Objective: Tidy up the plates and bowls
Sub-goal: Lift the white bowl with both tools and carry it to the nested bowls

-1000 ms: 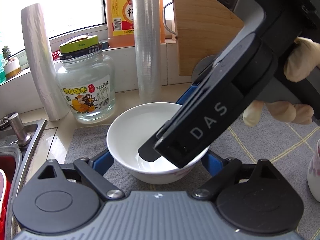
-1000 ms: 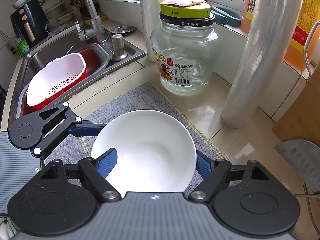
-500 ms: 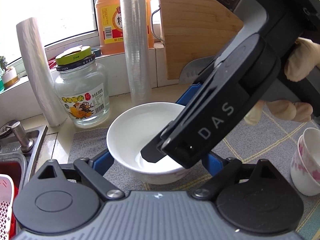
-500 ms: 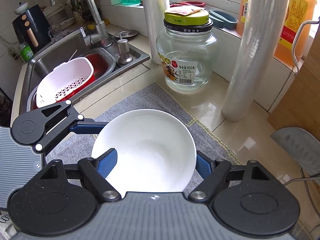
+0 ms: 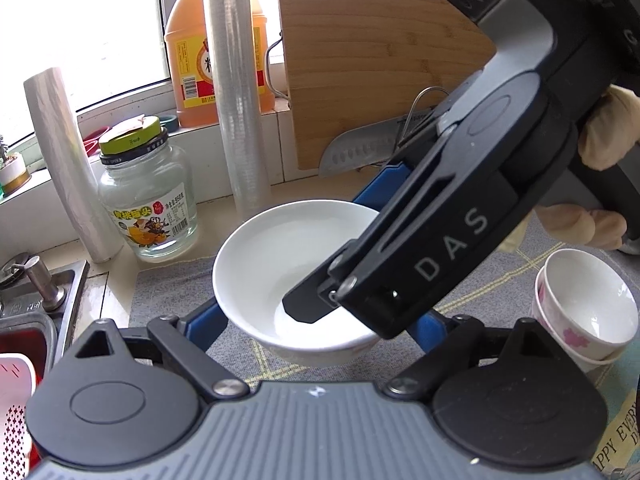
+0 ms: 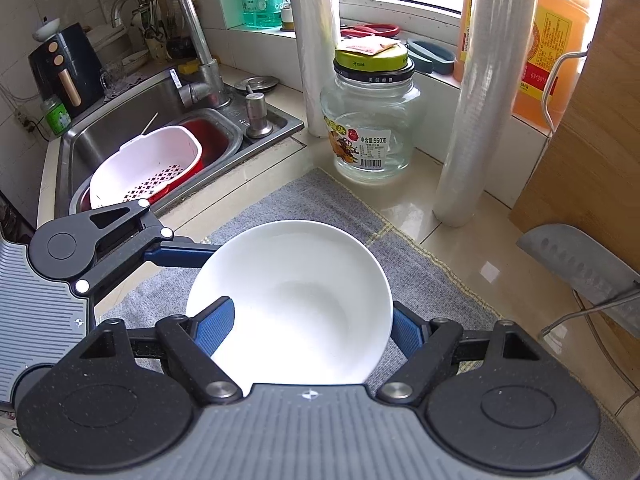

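A white bowl [image 5: 280, 256] is held above the grey mat [image 5: 168, 288]. It also shows in the right wrist view [image 6: 292, 296]. My left gripper [image 5: 316, 324] has its blue fingers on either side of the bowl's outside. My right gripper [image 6: 308, 324] is shut on the bowl's rim, one finger [image 6: 214, 322] inside the bowl and the other outside. Two stacked white cups with pink flowers [image 5: 584, 304] stand on the mat at the right.
A glass jar with a green lid [image 5: 148, 192], two plastic film rolls [image 5: 236, 92], an orange bottle [image 5: 200, 48], a wooden board [image 5: 372, 64] and a cleaver [image 5: 360, 152] stand along the back. The sink [image 6: 132, 128] with a white colander [image 6: 148, 168] lies to the left.
Both grippers and the bowl have drawn back and to the right from the jar and window. The stacked cups have come into the left wrist view.
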`<state>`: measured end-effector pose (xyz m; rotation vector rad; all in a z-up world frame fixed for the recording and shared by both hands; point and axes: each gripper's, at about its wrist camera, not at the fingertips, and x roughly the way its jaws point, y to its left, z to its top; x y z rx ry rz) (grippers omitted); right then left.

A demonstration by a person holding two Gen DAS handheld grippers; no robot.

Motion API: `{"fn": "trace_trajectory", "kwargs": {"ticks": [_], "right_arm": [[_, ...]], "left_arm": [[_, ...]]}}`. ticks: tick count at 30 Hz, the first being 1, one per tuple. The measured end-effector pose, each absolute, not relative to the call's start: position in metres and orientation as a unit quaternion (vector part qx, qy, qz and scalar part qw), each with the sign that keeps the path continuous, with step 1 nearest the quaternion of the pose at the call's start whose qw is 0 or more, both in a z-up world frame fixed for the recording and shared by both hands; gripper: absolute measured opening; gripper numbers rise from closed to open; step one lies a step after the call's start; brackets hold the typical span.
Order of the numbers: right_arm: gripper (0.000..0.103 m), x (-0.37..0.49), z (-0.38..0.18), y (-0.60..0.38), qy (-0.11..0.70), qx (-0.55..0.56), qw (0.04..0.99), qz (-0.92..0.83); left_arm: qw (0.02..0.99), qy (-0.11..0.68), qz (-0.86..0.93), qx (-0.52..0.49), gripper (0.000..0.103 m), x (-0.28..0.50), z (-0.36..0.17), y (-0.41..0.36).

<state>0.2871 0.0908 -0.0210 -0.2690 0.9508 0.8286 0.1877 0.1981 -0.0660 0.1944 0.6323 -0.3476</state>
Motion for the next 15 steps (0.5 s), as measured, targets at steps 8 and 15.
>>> {"fn": "trace_trajectory", "kwargs": {"ticks": [8,15], "right_arm": [[0.087,0.264,-0.013,0.077,0.437,-0.120,0.810,0.372],[0.087,0.242,-0.004,0.056,0.434,-0.104,0.821,0.356]], "left_arm": [[0.926,0.309,-0.187,0.110,0.093,0.168,-0.055,0.186],[0.922,0.305,-0.208,0.118,0.093,0.152,-0.050,0.175]]}}
